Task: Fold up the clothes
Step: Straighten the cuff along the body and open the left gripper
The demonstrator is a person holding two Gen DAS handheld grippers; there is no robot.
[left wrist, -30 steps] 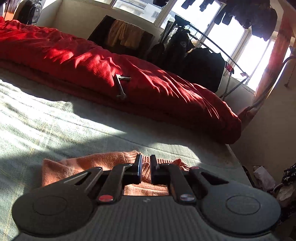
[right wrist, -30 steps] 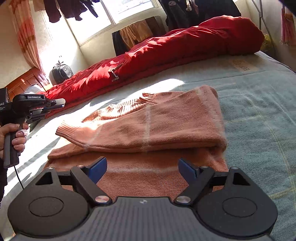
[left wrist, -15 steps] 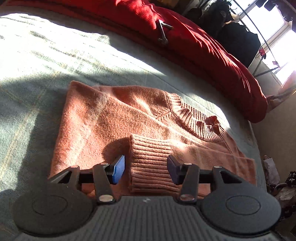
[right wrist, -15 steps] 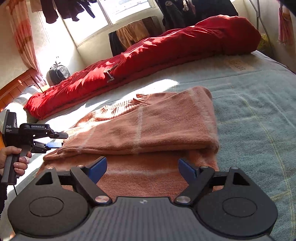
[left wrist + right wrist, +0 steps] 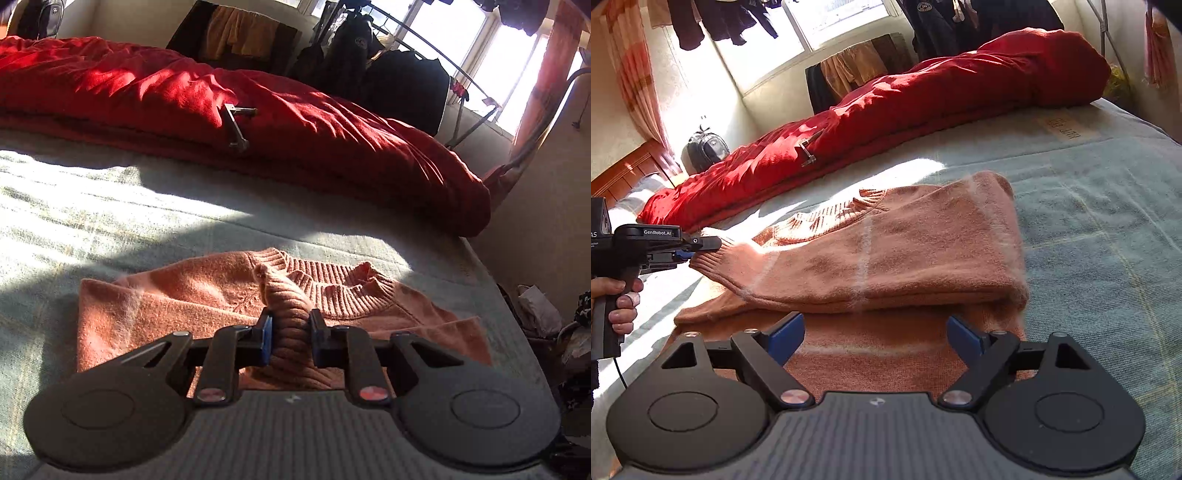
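Sweater [image 5: 886, 258], salmon-pink and partly folded, lies on the bed [image 5: 1089, 221] at mid-frame, below the red duvet [image 5: 886, 110]. My left claw [image 5: 290, 338] has just been closing and now pinches its ribbed cuff [image 5: 284, 299] at lower centre. My right claw [image 5: 873, 338] hangs wide open over the sweater's near hem, gripping nothing.

Two wrist fisheyes, low over a pale green bed cover [image 5: 110, 206].
Left looks close across a folded salmon knit sweater [image 5: 155, 314] toward a rumpled red duvet [image 5: 295, 122]; right faces them from the other side, both shared.
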